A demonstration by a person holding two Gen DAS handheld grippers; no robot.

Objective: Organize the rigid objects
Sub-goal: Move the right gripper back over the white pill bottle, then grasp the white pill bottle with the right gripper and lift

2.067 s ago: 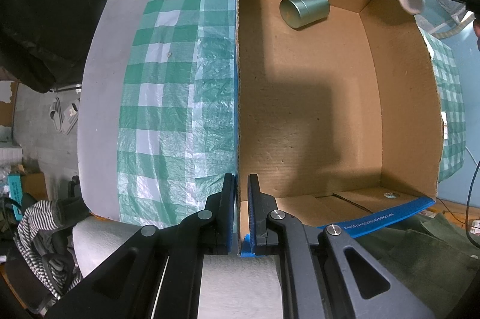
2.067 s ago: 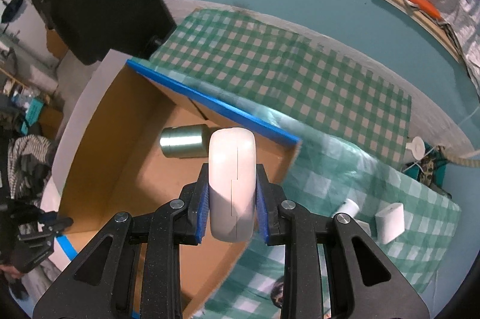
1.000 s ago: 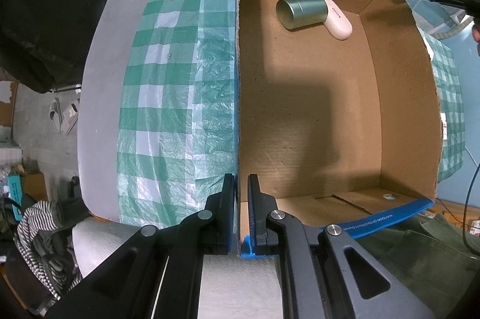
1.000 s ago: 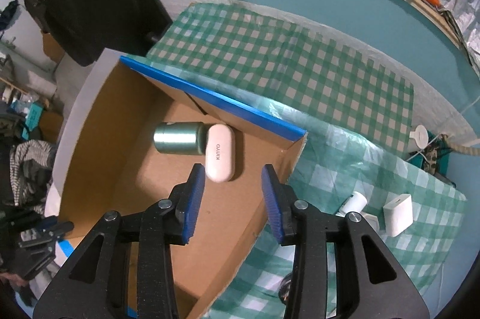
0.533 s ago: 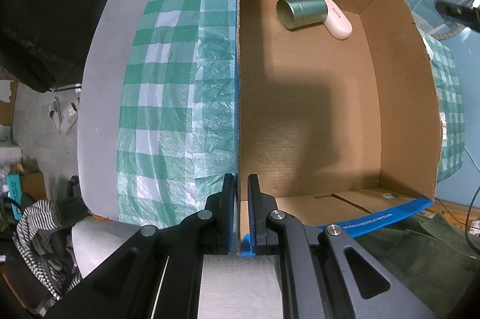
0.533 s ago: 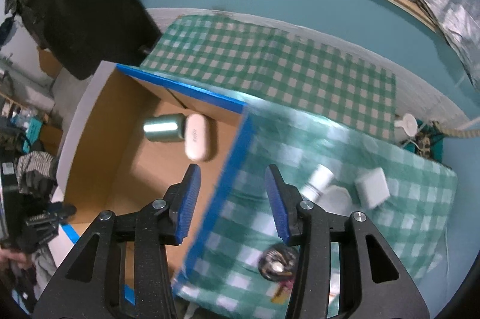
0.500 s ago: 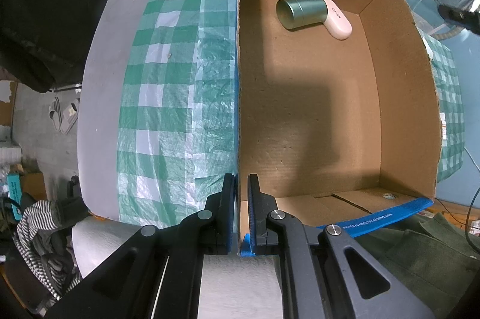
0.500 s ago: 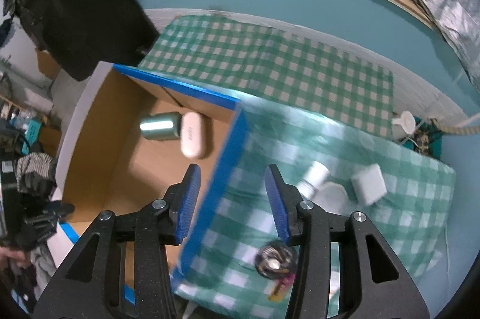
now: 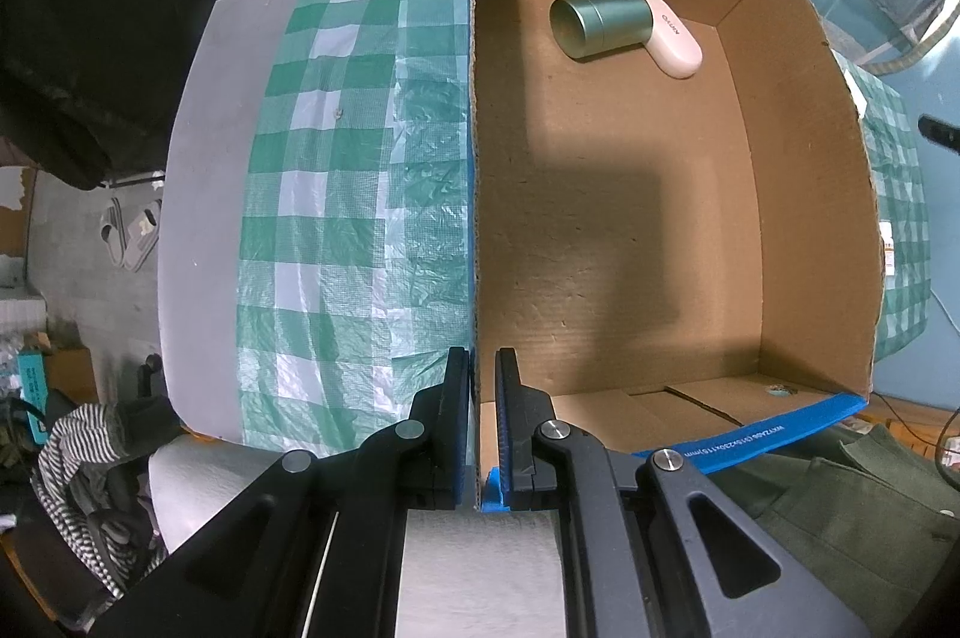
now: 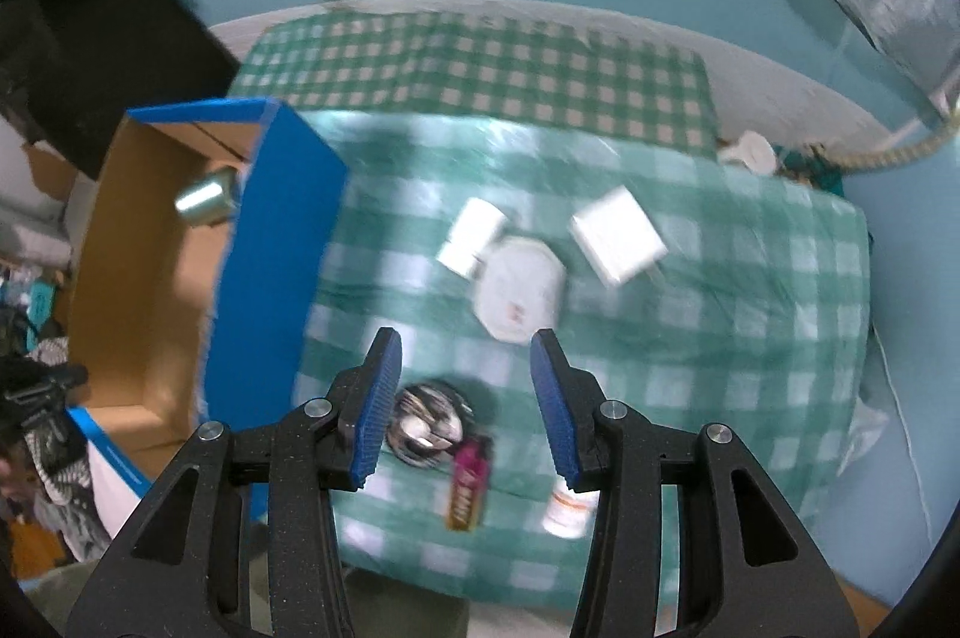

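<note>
The left hand-held gripper [image 9: 480, 428] is clamped on the box [image 9: 798, 194] wall. The tin [image 9: 600, 23] and white case [image 9: 675, 38] lie touching in its far corner. The right hand-held gripper [image 10: 462, 398], jaws parted and empty, hangs over the bench [image 10: 750, 338] items.

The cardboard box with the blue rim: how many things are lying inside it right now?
2. A green metal tin lies on its side at the far end of the cardboard box, and a white oval plastic gadget rests against it. Nothing else shows inside.

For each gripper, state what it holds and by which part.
The left gripper is shut on the near side wall of the blue-edged cardboard box, by its top edge. The right gripper is open and holds nothing.
</note>
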